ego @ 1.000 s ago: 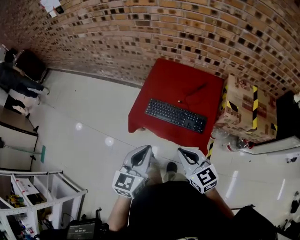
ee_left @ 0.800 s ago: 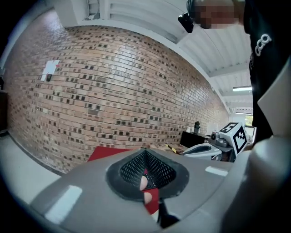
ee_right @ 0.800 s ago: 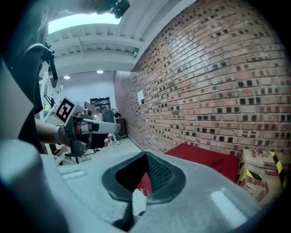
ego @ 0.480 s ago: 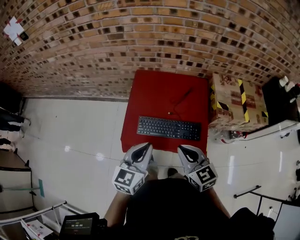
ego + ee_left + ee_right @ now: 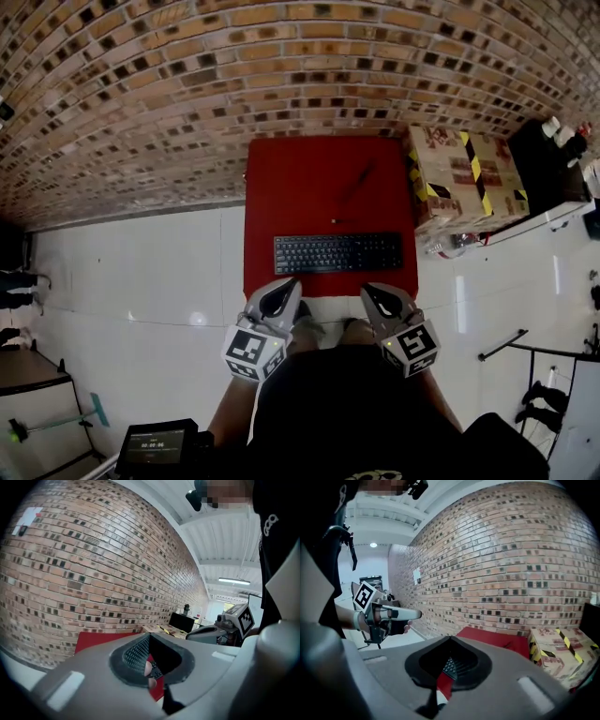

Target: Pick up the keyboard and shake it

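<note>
Along the left side of the head view:

1. White tiled floor (image 5: 141, 272). No task item lies on it.

2. Left gripper (image 5: 288, 285). Your hand holds it low in front of your body, with its tips just short of the red table (image 5: 300, 178). The jaws are fully closed together, with nothing between them and nothing touched. It points toward the left end of the keyboard (image 5: 337, 253), which reads as a ready stance for a 2-handed lift.

3. Red table, set against the brick wall (image 5: 234, 75). The keyboard, 1 black unit, lies flat on it near the front edge, its long side parallel to that edge. You are squared up to it, so each end probably falls to 1 gripper.

4. Thin dark cable (image 5: 354, 187). It lies loose on the table, from just behind the keyboard toward the wall. Judged risk: it may drag or snag once you shake.

5. Right gripper (image 5: 369, 292). It mirrors the left, with tips just short of the table's front edge and pointing toward the keyboard's right end. The jaws are closed together, empty and clear of every surface.

6. Cardboard box (image 5: 464, 173) with yellow-and-black tape, just beside the table's right edge. It plays no part in the task.

Status, judged: the pickup is not yet begun, and you need both pairs of jaws apart before either end can be gripped.
</note>
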`<state>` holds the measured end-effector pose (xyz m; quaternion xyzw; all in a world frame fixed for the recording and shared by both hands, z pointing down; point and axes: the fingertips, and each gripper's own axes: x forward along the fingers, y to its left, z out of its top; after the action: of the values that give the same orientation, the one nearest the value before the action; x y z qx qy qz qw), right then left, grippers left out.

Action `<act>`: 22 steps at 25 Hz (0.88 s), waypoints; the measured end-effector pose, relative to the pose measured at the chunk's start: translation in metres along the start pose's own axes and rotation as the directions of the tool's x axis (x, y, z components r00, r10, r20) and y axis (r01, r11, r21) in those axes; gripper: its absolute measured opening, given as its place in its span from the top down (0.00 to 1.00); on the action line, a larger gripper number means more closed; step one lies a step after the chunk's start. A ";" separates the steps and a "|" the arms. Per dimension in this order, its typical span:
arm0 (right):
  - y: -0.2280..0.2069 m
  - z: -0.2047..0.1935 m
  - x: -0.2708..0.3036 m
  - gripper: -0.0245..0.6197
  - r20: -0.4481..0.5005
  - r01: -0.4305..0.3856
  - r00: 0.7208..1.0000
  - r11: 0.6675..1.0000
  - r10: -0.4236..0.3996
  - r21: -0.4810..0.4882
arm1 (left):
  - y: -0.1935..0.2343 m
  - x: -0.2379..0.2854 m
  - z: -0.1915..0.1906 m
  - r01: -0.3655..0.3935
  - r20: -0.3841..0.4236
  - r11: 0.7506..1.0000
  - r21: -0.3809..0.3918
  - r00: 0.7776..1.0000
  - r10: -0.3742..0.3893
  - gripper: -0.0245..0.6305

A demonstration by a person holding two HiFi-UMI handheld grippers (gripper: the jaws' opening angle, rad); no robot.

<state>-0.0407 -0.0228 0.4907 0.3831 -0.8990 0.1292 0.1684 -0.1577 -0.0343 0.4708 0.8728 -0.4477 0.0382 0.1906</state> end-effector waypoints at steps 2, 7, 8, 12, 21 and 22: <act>0.001 -0.001 0.003 0.98 -0.007 0.000 1.000 1.000 0.000 0.004 | 0.008 0.003 0.000 -0.010 -0.001 1.000 -0.024 1.000 0.010 0.94; -0.004 0.003 0.008 0.98 -0.001 -0.009 1.000 1.000 0.009 -0.007 | 0.015 0.017 0.001 -0.023 -0.016 0.999 -0.027 1.000 0.022 0.94; -0.008 0.003 0.008 0.98 0.000 -0.010 1.000 1.000 0.010 -0.009 | 0.016 0.021 0.002 -0.027 -0.020 0.999 -0.022 0.999 0.027 0.94; -0.027 0.000 0.005 0.98 -0.002 -0.018 1.000 1.000 0.018 0.001 | 0.013 0.035 0.011 -0.058 -0.007 0.998 -0.023 0.998 0.058 0.94; -0.071 -0.006 -0.005 0.98 -0.007 -0.022 1.000 0.999 0.023 0.024 | -0.001 0.058 0.011 -0.093 -0.019 0.996 -0.009 0.996 0.092 0.94; -0.075 -0.007 -0.005 0.98 -0.009 -0.023 1.000 0.999 0.023 0.027 | -0.002 0.060 0.011 -0.096 -0.020 0.995 -0.006 0.995 0.096 0.94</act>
<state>0.0188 -0.0674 0.5032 0.3744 -0.9007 0.1448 0.1661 -0.1213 -0.0834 0.4744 0.8492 -0.4875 0.0544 0.1958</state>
